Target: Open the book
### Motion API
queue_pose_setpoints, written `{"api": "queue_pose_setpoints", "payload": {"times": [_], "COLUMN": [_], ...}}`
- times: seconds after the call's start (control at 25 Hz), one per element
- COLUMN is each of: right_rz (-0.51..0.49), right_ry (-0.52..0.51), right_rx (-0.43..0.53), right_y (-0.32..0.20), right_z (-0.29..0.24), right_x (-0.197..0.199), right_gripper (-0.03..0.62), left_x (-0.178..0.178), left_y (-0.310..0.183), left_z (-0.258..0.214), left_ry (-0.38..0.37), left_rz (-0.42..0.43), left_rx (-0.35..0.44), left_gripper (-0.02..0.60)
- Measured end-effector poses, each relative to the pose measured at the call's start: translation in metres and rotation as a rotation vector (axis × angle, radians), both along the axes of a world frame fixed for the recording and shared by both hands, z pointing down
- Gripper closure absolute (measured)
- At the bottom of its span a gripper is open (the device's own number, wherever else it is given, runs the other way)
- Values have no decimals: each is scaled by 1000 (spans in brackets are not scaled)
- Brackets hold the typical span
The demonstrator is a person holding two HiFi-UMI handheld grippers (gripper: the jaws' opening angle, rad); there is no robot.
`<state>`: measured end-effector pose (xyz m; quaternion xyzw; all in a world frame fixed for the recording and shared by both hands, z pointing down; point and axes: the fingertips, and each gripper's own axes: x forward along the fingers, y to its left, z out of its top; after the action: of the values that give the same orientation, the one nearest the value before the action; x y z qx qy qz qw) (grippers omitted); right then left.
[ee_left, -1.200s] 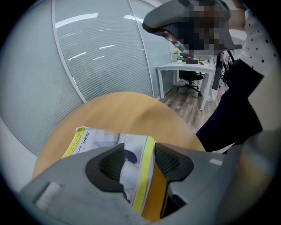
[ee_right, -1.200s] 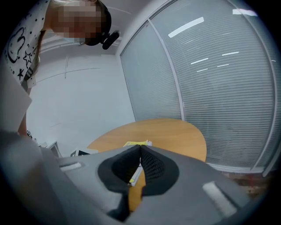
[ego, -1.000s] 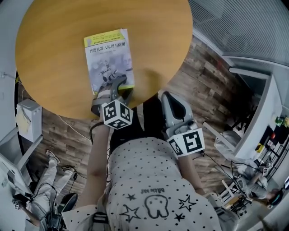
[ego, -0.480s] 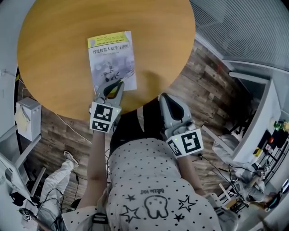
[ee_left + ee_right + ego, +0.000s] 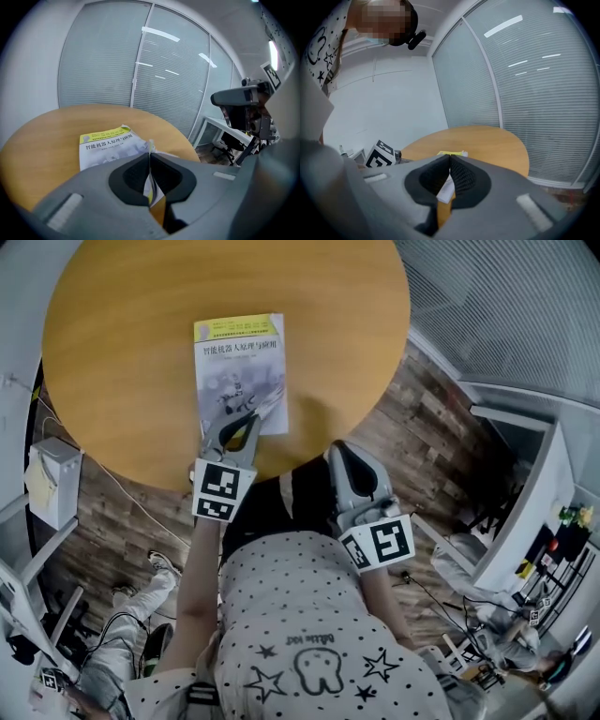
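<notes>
A book (image 5: 241, 371) with a yellow-banded white cover lies closed on the round wooden table (image 5: 122, 334). My left gripper (image 5: 246, 413) is at the book's near edge. Its jaws have just been closing, and they now pinch the thin edge of the cover. In the left gripper view that cover edge stands up between the pads at my left gripper (image 5: 149, 154), with the rest of the book (image 5: 105, 145) flat beyond. My right gripper (image 5: 339, 448) hovers off the table's near rim, shut and empty. The right gripper view shows the book (image 5: 451, 153) past my right gripper (image 5: 449, 159).
A glass wall with blinds (image 5: 108, 61) stands behind the table. A white desk (image 5: 534, 502) is at the right and a grey box (image 5: 47, 479) at the left, both on the wooden floor. Another person's legs (image 5: 141, 634) show at lower left.
My left gripper has rolled upright, shifted onto the book's near edge and gone from open to shut on the cover. My right gripper has stayed put.
</notes>
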<state>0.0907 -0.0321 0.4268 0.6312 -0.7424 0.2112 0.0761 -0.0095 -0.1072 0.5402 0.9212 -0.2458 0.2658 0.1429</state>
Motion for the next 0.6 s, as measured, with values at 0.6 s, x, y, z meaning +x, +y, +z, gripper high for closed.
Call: {"api": "queue_pose_setpoints", "payload": {"times": [0.6], "right_rz": [-14], "right_ry": [14], "right_rx": [25], "right_y": [-14], "right_z": [-10], "right_x": [-10], "right_gripper": [589], "left_x": [-61], "left_y": [-44], "left_z": [-37], "left_ry": [37], "left_rz": [-310], "left_rx": [78], "left_gripper": [561]}}
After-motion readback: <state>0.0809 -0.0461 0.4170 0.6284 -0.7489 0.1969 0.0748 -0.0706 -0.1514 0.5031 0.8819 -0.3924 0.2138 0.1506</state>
